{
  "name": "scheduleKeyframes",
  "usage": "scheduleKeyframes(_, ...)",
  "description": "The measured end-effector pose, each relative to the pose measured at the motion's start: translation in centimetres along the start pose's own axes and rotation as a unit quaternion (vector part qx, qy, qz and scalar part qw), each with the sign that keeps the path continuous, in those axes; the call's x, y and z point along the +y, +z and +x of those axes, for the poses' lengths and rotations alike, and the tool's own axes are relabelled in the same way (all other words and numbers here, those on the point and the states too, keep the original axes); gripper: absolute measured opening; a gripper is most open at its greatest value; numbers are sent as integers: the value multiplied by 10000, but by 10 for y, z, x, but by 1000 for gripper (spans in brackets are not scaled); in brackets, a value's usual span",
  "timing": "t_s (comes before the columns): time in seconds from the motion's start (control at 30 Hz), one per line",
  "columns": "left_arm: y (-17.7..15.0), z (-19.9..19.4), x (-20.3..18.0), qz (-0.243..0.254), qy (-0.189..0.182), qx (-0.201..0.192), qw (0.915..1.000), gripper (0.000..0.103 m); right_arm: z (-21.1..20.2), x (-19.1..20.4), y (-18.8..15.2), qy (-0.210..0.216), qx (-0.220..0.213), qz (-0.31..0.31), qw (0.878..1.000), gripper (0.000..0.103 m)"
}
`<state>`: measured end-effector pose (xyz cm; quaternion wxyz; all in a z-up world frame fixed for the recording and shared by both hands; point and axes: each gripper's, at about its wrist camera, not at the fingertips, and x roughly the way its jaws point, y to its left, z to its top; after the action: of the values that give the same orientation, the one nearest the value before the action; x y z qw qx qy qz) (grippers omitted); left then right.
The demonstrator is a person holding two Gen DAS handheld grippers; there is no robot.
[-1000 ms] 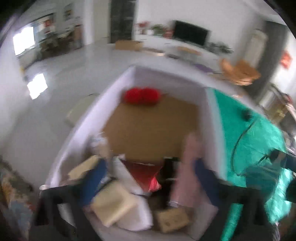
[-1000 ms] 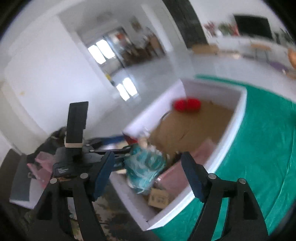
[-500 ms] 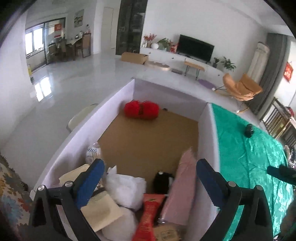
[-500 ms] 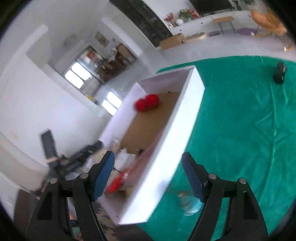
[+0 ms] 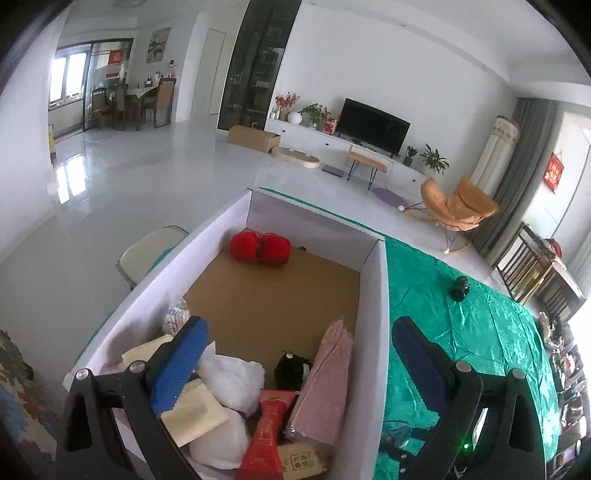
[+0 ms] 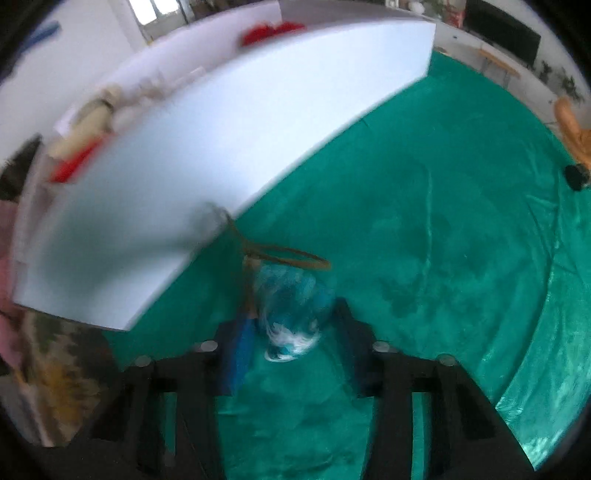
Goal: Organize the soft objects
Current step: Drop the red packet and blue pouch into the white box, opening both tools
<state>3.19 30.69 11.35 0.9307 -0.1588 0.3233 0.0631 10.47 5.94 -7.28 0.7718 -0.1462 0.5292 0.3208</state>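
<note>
Closing on the blue pouch (image 6: 290, 314) outside the box (image 6: 221, 147), the right gripper's (image 6: 291, 339) jaws are clamping it; left gripper's (image 5: 295, 369) jaws are hanging apart, box partly filled.

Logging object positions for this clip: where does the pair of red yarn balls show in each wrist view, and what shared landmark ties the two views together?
Left wrist view: the pair of red yarn balls lies above centre, on the brown floor at the far end of the big white box.
Right wrist view: the pair shows as a blurred red patch at the top edge, behind the box's white wall.
Shared landmark: the big white box on the green cloth.
</note>
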Motion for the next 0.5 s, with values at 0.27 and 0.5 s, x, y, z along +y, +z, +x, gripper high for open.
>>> scheduleKeyframes(0.27, -4, -6, 33, -356, 263, -73, 9990, 99, -105, -22, 24, 440, -1147, 653, 9903, 42)
scheduleKeyframes(0.5, -8, -15, 46, -554, 481, -95, 9973, 99, -148, 38, 82, 1425, -1554, 400, 9767, 80)
